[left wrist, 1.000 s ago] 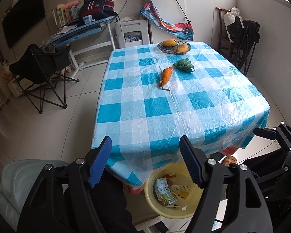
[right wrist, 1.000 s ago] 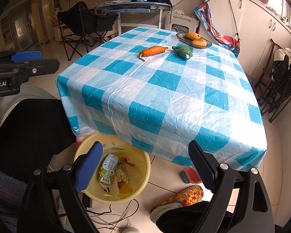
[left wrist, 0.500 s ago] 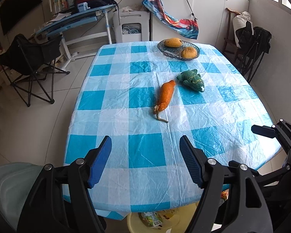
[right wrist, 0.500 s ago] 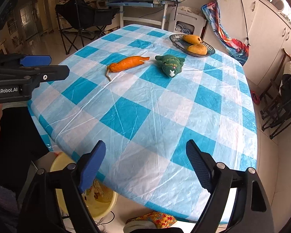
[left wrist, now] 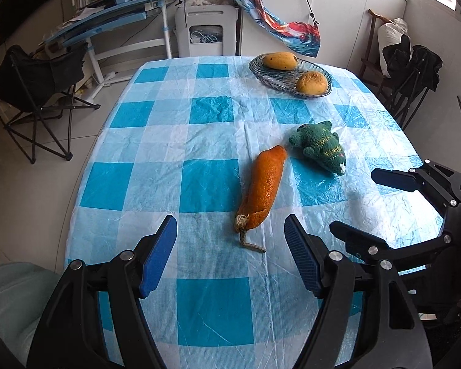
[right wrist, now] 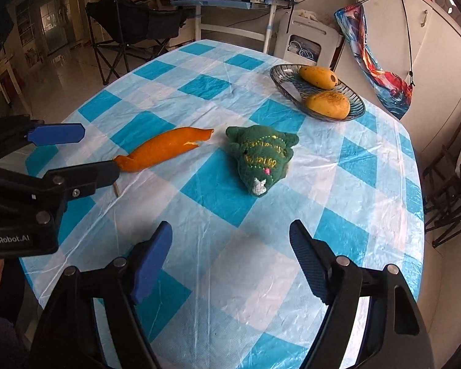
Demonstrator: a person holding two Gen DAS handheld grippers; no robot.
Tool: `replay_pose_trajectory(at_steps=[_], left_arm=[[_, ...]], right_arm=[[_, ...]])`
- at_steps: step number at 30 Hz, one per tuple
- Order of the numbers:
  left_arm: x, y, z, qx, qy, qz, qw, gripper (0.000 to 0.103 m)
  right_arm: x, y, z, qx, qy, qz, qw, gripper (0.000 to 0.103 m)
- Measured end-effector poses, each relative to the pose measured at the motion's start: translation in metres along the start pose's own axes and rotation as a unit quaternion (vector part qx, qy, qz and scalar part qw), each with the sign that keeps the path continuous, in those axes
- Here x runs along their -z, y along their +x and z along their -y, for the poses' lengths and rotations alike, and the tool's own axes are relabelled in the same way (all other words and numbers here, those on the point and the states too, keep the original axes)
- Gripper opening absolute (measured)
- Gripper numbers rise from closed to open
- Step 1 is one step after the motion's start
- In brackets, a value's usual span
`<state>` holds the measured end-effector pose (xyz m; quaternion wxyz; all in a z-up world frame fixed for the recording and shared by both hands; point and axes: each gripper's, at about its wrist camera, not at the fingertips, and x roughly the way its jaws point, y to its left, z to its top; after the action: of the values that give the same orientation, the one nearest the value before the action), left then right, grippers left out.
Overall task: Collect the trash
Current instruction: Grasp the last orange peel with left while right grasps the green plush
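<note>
Left wrist view is now showing only the table top (left wrist: pixel 199 184) with its blue checked cloth. A second ago the yellow bin under the near edge was filling the bottom of both views with cartons inside; now it is gone from both, because the two tools have been travelling forward over the table.

Going from the left, the left gripper (left wrist: pixel 230 255) is hanging above the cloth with its jaws standing wide and nothing between them, the same gap as before. Just ahead of it the orange peel (left wrist: pixel 262 184) is lying on the cloth with its dry stalk pointing toward the tool. This peel seems to be the trash that is left to collect. Beside its far tip the green plush toy (left wrist: pixel 319 147) is resting, near but, as far as I can tell, not touching. Behind them, the glass dish (left wrist: pixel 279 77) is carrying two mangoes.

On the right, the right gripper (right wrist: pixel 230 258) is closing its jaws a little at this moment, with only bare cloth between them, so it is gripping nothing. It is aiming more toward the toy.

In my judgement the approach is nearly finished, and the left tool is standing better for taking the peel than the right one.
</note>
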<state>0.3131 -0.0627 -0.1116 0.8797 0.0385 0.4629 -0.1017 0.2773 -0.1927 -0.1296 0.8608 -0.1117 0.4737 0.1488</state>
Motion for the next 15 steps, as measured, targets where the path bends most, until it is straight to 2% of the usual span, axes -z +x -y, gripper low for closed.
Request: replay_pose_trajectory(at_steps=[15], left_arm=[[-0.017,0.028,0.006,0.005,0.017,-0.005,0.9998,0.070]], right_arm=[[-0.033,0.033,0.020,-0.017,0.020,0.004,1.000,0.066]])
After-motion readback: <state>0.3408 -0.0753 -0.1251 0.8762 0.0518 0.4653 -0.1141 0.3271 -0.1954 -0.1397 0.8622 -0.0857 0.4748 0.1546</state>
